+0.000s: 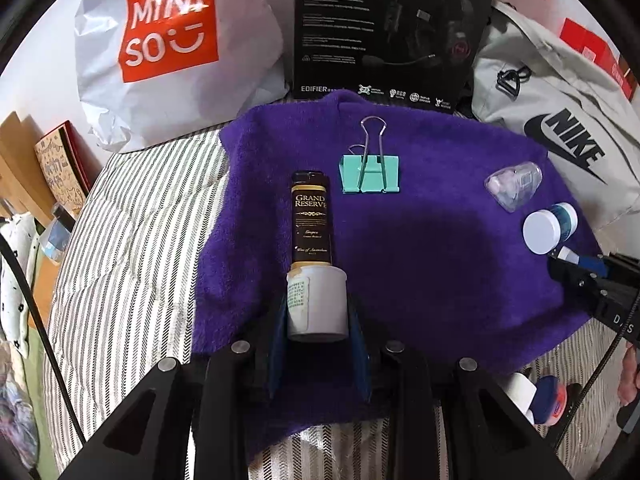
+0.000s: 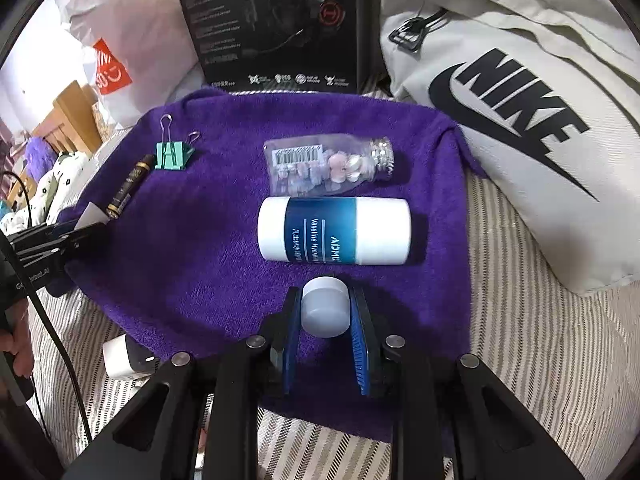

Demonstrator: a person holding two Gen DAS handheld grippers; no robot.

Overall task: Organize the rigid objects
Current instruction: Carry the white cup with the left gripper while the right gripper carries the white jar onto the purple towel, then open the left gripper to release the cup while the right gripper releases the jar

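We hold two items over the purple towel [image 1: 420,264] on the bed. The left gripper [image 1: 318,312] clamps the white end of a dark tube [image 1: 312,224]; the right gripper [image 2: 325,312] clamps a small white cap [image 2: 325,306], possibly a jar. Risk: either round item rolls on release. Only the right view shows the lotion bottle [image 2: 334,230] label and barcode on the clear bottle [image 2: 328,164].

Home bedroom. Striped quilted bedding [image 1: 132,240] fills lower frame, purple towel [image 1: 420,260] spread over it. Upper frame: white shopping bag [image 1: 160,52], black headset box [image 1: 384,28], grey sports bag [image 2: 520,112]. Wooden furniture [image 2: 76,116] at left edge.
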